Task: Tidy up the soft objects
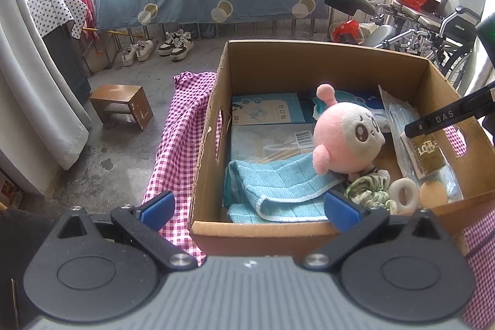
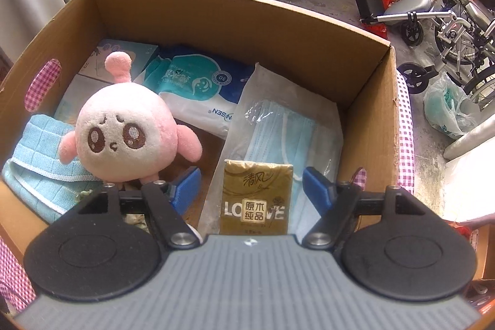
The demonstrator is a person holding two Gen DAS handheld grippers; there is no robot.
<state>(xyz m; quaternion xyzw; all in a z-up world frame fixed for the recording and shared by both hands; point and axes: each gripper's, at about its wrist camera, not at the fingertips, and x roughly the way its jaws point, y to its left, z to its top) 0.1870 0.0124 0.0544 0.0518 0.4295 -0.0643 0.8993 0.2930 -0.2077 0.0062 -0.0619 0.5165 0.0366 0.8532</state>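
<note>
The cardboard box [image 2: 216, 20] sits on a pink checked cloth [image 1: 182, 126] and holds nearly everything. The pink plush toy [image 2: 123, 126] rests upright near its left side, leaning on a folded blue towel [image 2: 40, 163]. Behind the toy lie a wet-wipe pack [image 2: 201, 85] and a flat pale-blue carton [image 1: 266, 109]. Along the right wall a clear bag of face masks [image 2: 278, 126] lies flat, and the gold tissue packet [image 2: 256, 197] rests on top of it.

The right gripper [image 2: 250, 187] hovers over that packet with its blue pads spread apart to either side of it, not pressing it (the packet simply lies between them). The left gripper [image 1: 247, 209] hangs at the box's near edge, its fingers wide apart and empty, one outside the wall and one inside over the towel.

In the near right corner of the box, crowded together, sit a green scrunchie [image 1: 368, 190], a white ring [image 1: 403, 194] and a round tan puff [image 1: 433, 194].

Outside, a small wooden stool [image 1: 123, 104] stands on the concrete floor, pairs of shoes [image 1: 157, 47] line the railing, and a wheelchair [image 2: 448, 17] is parked to the right.
</note>
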